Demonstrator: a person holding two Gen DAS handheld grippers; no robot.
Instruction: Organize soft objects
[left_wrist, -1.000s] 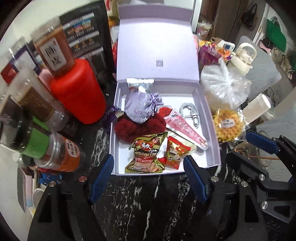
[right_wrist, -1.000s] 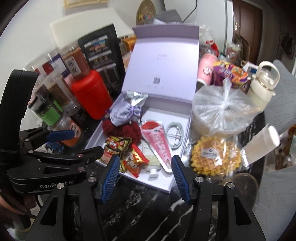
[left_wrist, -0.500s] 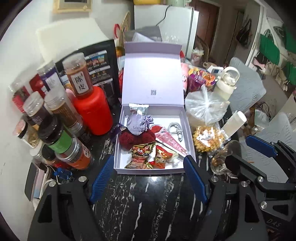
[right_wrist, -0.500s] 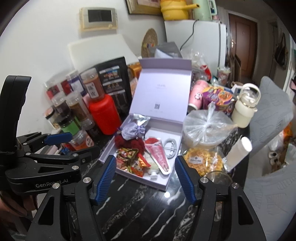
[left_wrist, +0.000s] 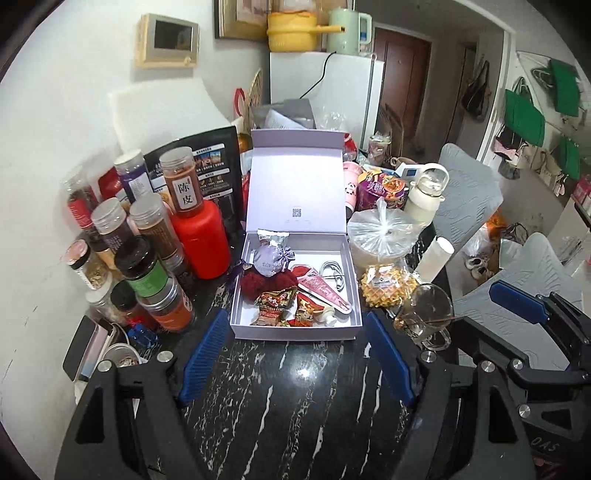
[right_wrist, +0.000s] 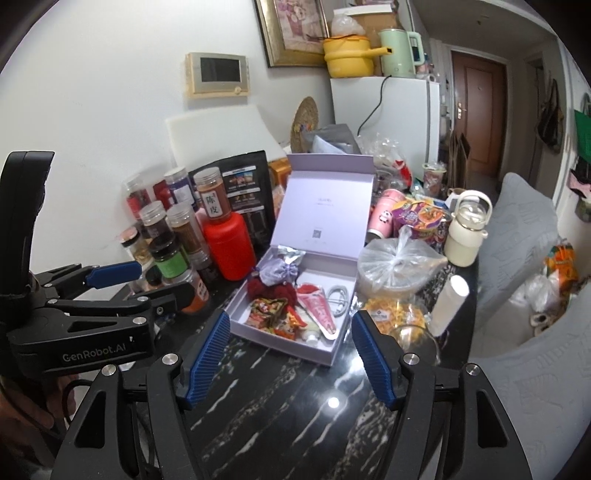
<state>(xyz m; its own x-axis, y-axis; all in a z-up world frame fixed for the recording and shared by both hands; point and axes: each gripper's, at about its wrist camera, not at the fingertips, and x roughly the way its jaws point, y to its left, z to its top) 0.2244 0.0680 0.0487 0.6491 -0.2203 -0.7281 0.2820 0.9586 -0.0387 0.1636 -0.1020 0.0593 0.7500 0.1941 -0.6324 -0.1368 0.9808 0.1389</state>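
Observation:
A lavender box (left_wrist: 295, 332) stands on the black marble table with its lid (left_wrist: 297, 184) up. Inside lie a lilac pouch (left_wrist: 269, 260), a dark red fuzzy piece (left_wrist: 264, 284), two snack packets (left_wrist: 273, 308), a pink tapered packet (left_wrist: 321, 290) and a white cable (left_wrist: 334, 275). My left gripper (left_wrist: 296, 314) hovers open above the table, short of the box, with nothing between its fingers. In the right wrist view the same box (right_wrist: 280, 347) sits ahead of my right gripper (right_wrist: 291, 314), whose jaws are opening on nothing. The left gripper's blue pad (right_wrist: 114, 275) shows at that view's left.
Spice jars (left_wrist: 147, 273) and a red bottle (left_wrist: 201, 240) crowd the box's left. To its right are a tied plastic bag (left_wrist: 384, 236), a waffle packet (left_wrist: 384, 286), a glass mug (left_wrist: 430, 314), a white cylinder (left_wrist: 436, 258) and a cream bottle (left_wrist: 424, 195). Grey chairs stand beyond.
Both grippers have drawn back and up from the box, which now looks smaller and farther off. The right gripper's fingers have spread wider. The box's contents have not moved.

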